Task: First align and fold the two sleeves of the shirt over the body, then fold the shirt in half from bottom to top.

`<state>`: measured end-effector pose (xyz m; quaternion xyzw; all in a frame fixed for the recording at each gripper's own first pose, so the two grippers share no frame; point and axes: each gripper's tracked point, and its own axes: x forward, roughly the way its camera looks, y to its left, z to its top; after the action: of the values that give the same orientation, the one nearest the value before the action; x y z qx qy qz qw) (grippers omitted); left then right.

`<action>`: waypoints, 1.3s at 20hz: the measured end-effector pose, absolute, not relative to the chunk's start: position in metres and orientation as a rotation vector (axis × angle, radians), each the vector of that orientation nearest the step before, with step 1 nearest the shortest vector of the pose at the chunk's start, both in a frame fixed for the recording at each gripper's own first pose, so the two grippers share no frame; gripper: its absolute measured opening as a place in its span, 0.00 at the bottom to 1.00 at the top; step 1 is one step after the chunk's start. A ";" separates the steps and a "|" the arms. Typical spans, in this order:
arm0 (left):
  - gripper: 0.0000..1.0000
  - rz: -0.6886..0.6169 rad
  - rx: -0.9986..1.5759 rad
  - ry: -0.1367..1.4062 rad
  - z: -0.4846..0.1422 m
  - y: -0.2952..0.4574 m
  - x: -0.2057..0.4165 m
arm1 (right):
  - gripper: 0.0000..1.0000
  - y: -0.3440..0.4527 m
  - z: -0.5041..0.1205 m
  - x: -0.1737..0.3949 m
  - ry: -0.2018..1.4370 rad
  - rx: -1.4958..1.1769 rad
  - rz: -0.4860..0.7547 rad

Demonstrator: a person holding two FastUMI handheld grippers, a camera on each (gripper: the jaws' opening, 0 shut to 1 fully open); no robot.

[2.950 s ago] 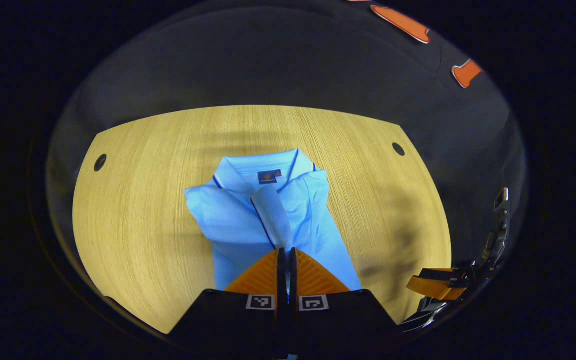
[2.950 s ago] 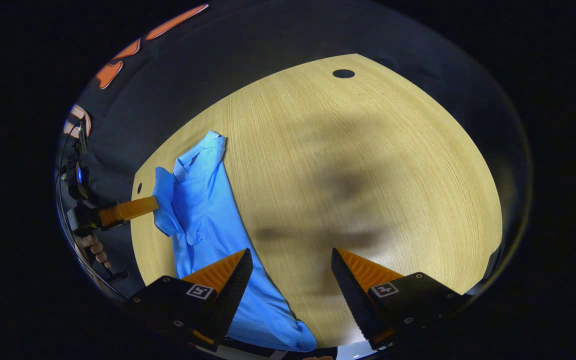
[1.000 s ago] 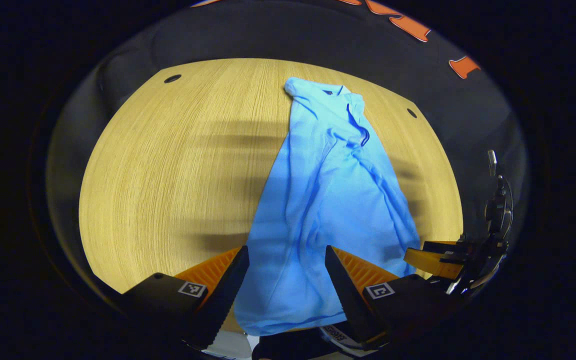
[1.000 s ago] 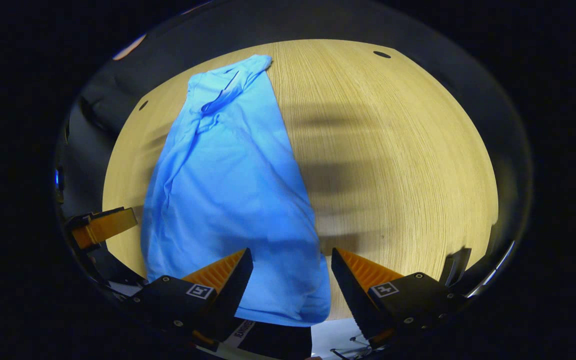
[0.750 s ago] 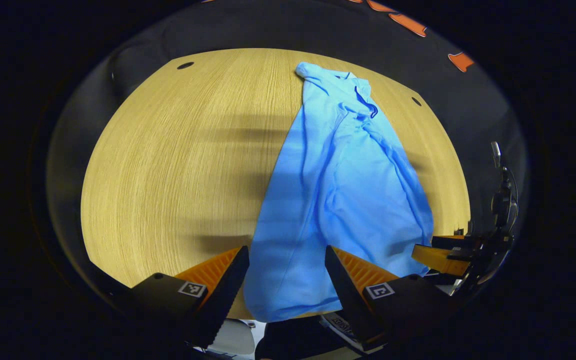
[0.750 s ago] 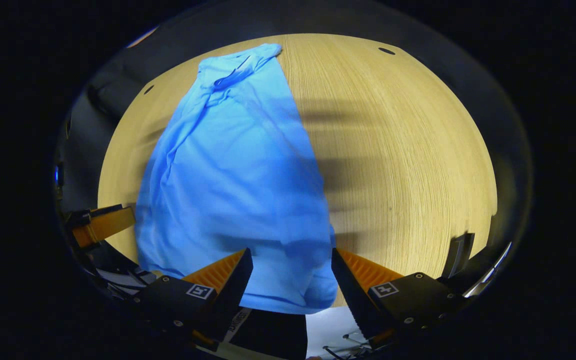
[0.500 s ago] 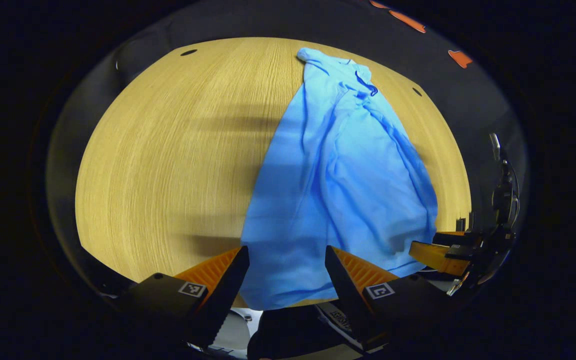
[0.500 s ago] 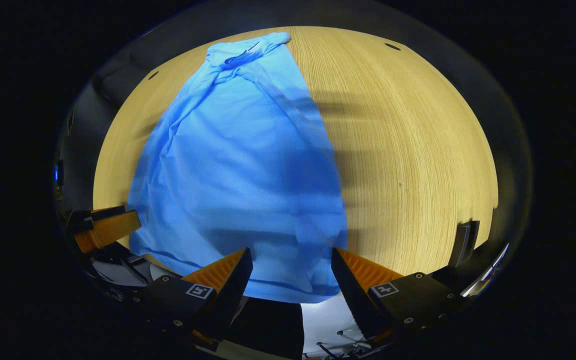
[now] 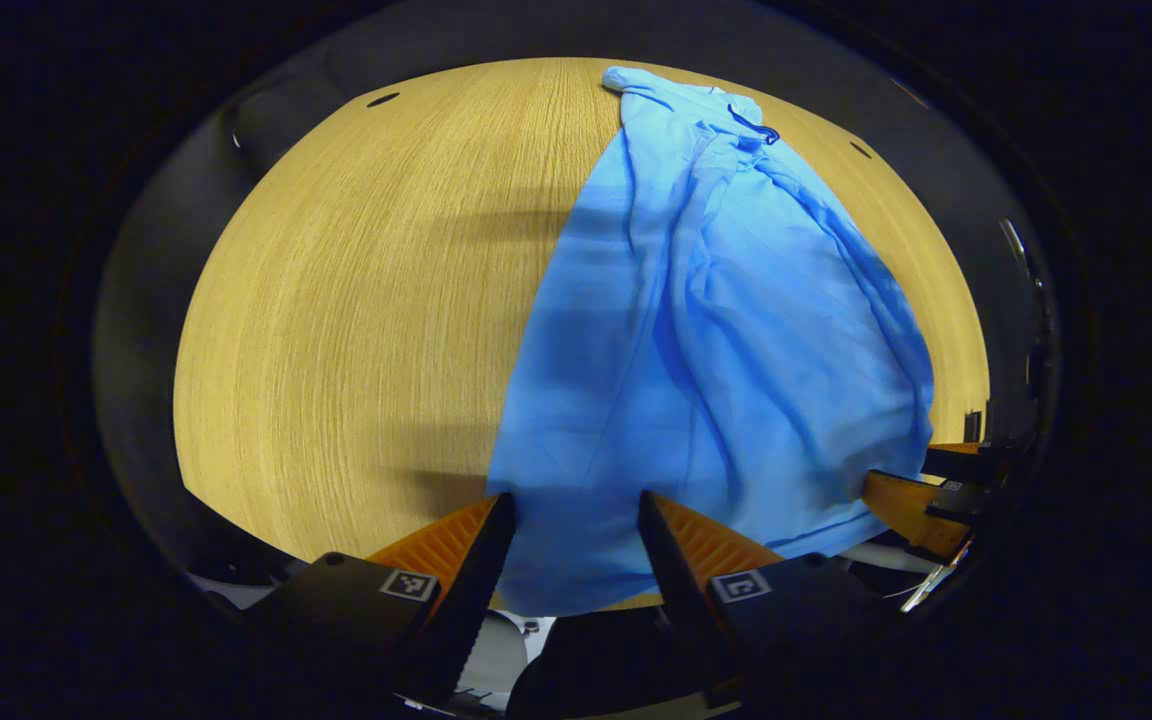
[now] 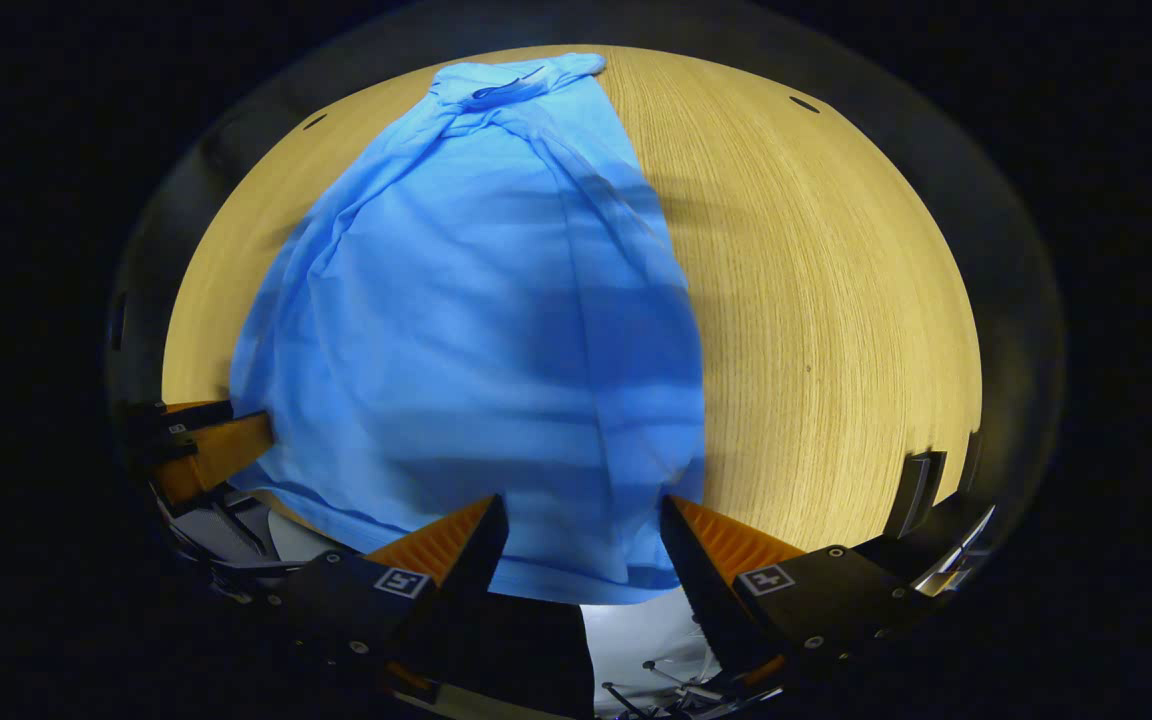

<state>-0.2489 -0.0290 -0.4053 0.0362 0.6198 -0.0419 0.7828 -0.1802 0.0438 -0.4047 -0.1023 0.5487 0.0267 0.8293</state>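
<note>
A light blue shirt (image 9: pixel 716 330) lies lengthwise on the wooden table (image 9: pixel 336 300), its collar (image 9: pixel 726 110) at the far end and its hem at the near edge. My left gripper (image 9: pixel 569 530) is open, its fingers on either side of the hem's left corner. In the right gripper view the shirt (image 10: pixel 476 300) spreads wide, collar (image 10: pixel 506 85) far off, on the table (image 10: pixel 816 280). My right gripper (image 10: pixel 581 535) is open astride the hem's right corner. Each view also catches the other gripper at its side: the right gripper (image 9: pixel 911 495) and the left gripper (image 10: pixel 206 450).
Small dark holes mark the table's far corners (image 9: pixel 382 99) (image 10: pixel 804 104). The near table edge runs just under the hem, with floor and gear below it. Bare wood stretches to the left of the shirt in the left gripper view and to its right in the right gripper view.
Three seconds ago the left gripper was shut up near the collar; now it is open. Both grippers have moved in to the bottom hem, and the left fingers have narrowed a little.
</note>
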 end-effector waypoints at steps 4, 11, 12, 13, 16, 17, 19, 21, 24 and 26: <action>0.67 -0.123 0.085 1.337 -0.406 -0.034 -0.246 | 0.66 0.042 -0.403 -0.179 1.161 -0.207 0.051; 0.03 -0.259 -0.046 1.283 -0.403 -0.059 -0.242 | 0.00 0.047 -0.400 -0.173 1.148 -0.178 0.097; 0.04 -0.261 -0.041 1.287 -0.405 -0.059 -0.242 | 0.00 0.049 -0.397 -0.172 1.148 -0.169 0.102; 0.04 -0.261 -0.042 1.283 -0.403 -0.058 -0.238 | 0.00 0.051 -0.392 -0.168 1.137 -0.163 0.104; 0.04 -0.269 -0.050 1.235 -0.383 -0.058 -0.219 | 0.00 0.055 -0.365 -0.149 1.071 -0.162 0.106; 0.04 -0.273 -0.057 1.211 -0.373 -0.058 -0.207 | 0.00 0.057 -0.355 -0.141 1.049 -0.157 0.108; 0.04 -0.275 -0.055 1.155 -0.354 -0.057 -0.181 | 0.00 0.062 -0.337 -0.127 1.012 -0.155 0.114; 0.04 -0.283 -0.052 1.107 -0.337 -0.059 -0.155 | 0.00 0.066 -0.319 -0.108 0.973 -0.161 0.118; 0.04 -0.280 -0.047 1.066 -0.319 -0.065 -0.117 | 0.00 0.071 -0.289 -0.077 0.926 -0.167 0.125; 0.03 -0.284 -0.040 1.042 -0.310 -0.069 -0.092 | 0.00 0.072 -0.269 -0.050 0.895 -0.187 0.128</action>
<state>-0.0922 -0.0686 -0.3099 -0.0188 0.4961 -0.1350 0.8575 -0.0496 0.0721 -0.2694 -0.0902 0.4317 0.0615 0.8954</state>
